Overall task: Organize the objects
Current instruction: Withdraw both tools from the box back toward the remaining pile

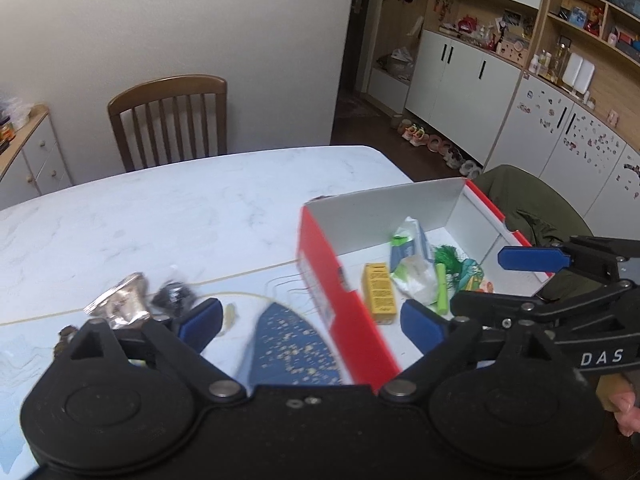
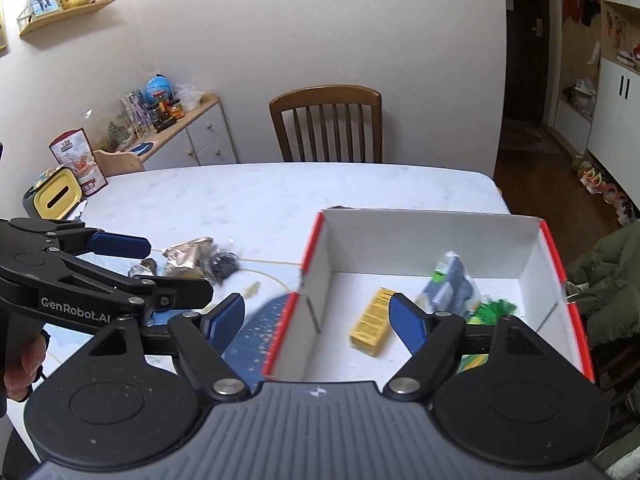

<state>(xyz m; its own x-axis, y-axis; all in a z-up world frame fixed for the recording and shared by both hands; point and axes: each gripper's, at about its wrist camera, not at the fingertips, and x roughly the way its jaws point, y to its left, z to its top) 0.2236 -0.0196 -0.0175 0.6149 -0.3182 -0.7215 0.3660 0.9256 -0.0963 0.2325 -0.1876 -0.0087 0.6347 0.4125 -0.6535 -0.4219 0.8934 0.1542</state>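
Observation:
A red shoebox with white inside [image 1: 340, 280] [image 2: 420, 244] lies open on the marble table. In it are a yellow carton [image 1: 380, 294] [image 2: 370, 322], a blue-white packet [image 1: 408, 240] [image 2: 452, 284] and a green tassel [image 1: 446, 260] [image 2: 494, 308]. Left of the box lie a silver foil pouch [image 1: 120, 304] [image 2: 186, 256], a black crumpled item [image 1: 174, 296] [image 2: 224, 262] and a blue speckled piece [image 1: 288, 348] [image 2: 260, 332]. My left gripper [image 1: 312, 322] [image 2: 168, 268] is open and empty, straddling the box's left wall. My right gripper [image 2: 316, 322] [image 1: 508, 280] is open and empty above the box.
A wooden chair [image 1: 168, 120] [image 2: 326, 124] stands at the table's far side. An olive jacket [image 1: 532, 200] [image 2: 608, 280] lies right of the box. A yellow-lidded container [image 2: 56, 196] and a snack bag [image 2: 78, 162] sit at the far left of the table [image 1: 180, 208].

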